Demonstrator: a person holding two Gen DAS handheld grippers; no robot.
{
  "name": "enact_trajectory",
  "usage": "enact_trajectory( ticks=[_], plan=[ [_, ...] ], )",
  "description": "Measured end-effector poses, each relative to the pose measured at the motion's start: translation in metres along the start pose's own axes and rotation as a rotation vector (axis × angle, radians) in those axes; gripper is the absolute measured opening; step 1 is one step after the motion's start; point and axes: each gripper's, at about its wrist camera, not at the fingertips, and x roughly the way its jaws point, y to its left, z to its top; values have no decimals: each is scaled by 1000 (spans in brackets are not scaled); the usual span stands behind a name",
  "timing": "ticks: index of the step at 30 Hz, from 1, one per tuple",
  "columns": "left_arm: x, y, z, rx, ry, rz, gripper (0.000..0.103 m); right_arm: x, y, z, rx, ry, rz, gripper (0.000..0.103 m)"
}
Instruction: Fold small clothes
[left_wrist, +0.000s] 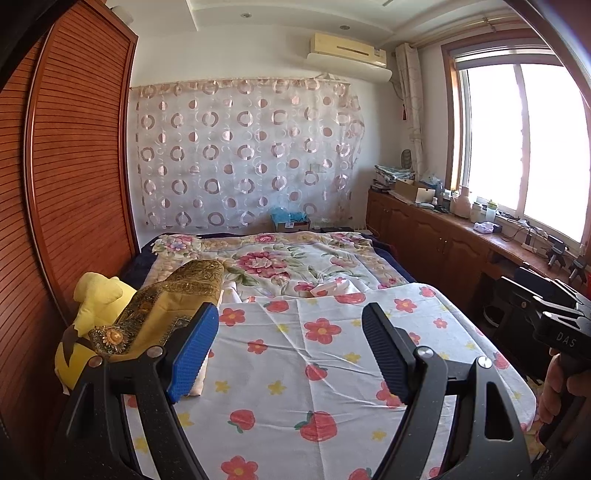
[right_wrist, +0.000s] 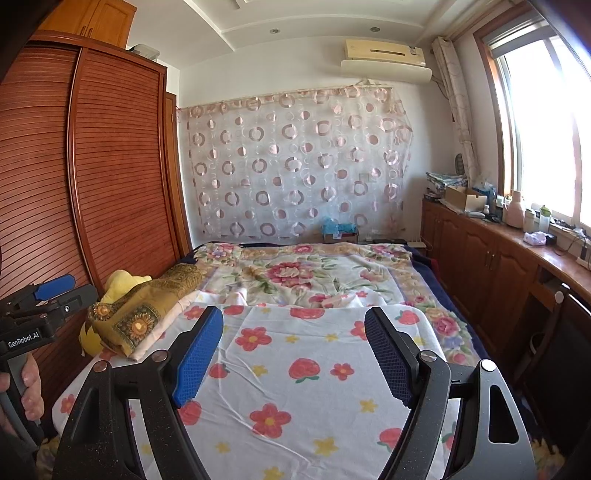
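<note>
Left wrist view shows both my grippers (left_wrist: 291, 347) (right_wrist: 293, 349) spread and empty, so next I reach for the clothes (left_wrist: 173, 295) beside the wardrobe (left_wrist: 74, 166).

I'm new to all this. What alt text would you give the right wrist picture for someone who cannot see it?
An open two-fingered right tool, holding nothing, hovers over a bed sheet printed with flowers and strawberries. At the bed's left edge lies a golden patterned cloth against a yellow plush toy, beside a wooden wardrobe. The left tool shows at far left.
</note>
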Motion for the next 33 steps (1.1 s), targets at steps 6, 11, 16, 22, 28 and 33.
enact_trajectory(
  ticks=[6,11,16,22,28,33],
  plan=[
    [0,0,0,0,0,0,81,2,-6,2,3,4,2,80],
    [0,0,-1,1,0,0,81,2,-14,4,1,6,8,80],
    [0,0,-1,2,-1,0,81,1,-17,4,-1,7,8,80],
    [0,0,-1,2,-1,0,81,2,-22,6,-2,10,9,80],
    [0,1,-2,3,-1,1,81,1,-24,7,-7,11,13,80],
    [0,0,-2,3,-2,1,81,1,-25,7,-6,12,12,81]
  ],
)
